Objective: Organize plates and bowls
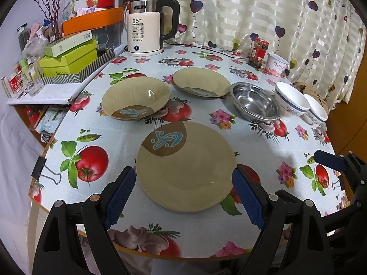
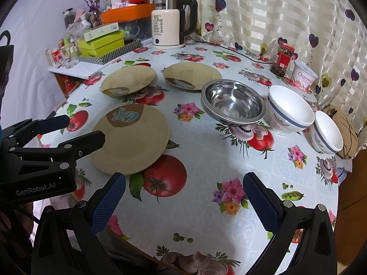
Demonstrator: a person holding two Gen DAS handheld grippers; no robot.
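Note:
Three tan plates lie apart on the flowered table: a near plate (image 1: 185, 167) (image 2: 130, 139), a left plate (image 1: 135, 97) (image 2: 128, 80) and a far plate (image 1: 201, 81) (image 2: 192, 74). A steel bowl (image 1: 254, 102) (image 2: 234, 100) and two white bowls, one large (image 1: 291, 98) (image 2: 290, 110) and one small (image 1: 315, 108) (image 2: 326, 131), sit in a row at the right. My left gripper (image 1: 183, 192) is open and empty, its fingers on either side of the near plate's front edge. My right gripper (image 2: 183, 204) is open and empty above bare tablecloth.
An electric kettle (image 1: 149, 27) stands at the back. A red-lidded jar (image 1: 259, 52) and a yogurt cup (image 1: 277, 65) stand by the curtain. Boxes and glasses crowd a shelf (image 1: 57, 68) on the left. Binder clips (image 1: 45, 171) hold the cloth at the table edge.

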